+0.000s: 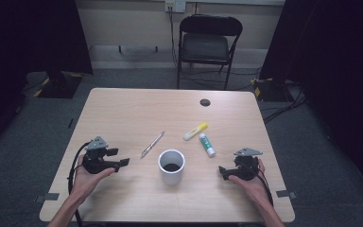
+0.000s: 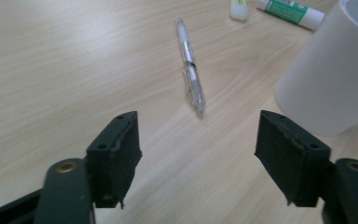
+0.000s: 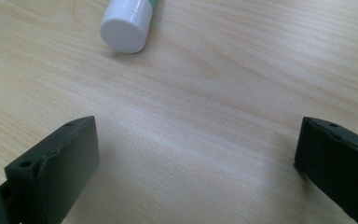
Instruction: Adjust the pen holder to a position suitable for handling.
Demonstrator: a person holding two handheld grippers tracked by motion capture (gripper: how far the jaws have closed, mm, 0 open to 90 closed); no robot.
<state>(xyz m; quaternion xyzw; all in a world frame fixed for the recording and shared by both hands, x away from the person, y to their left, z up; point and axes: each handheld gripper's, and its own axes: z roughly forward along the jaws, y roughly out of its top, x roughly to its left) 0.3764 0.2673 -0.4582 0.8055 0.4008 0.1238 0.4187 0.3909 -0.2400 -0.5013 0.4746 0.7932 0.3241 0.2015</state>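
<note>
left gripper (image 2: 198, 140) — jaws apart, nothing between | pen (image 2: 190, 70) ahead on table (image 2: 51, 56) | white cup (image 2: 331, 74) — right

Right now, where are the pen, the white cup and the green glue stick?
pen (image 2: 189, 70), left gripper view, middle of its clear barrel.
white cup (image 1: 171, 174), high view, its outer wall.
green glue stick (image 1: 206, 144), high view, middle of its tube.

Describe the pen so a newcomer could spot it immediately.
Find the white cup near the table's front middle. Just to its upper left lies the pen, slim, clear and silvery. Unlike the yellow-capped stick and green-labelled glue stick, it is thin and pointed.
</note>
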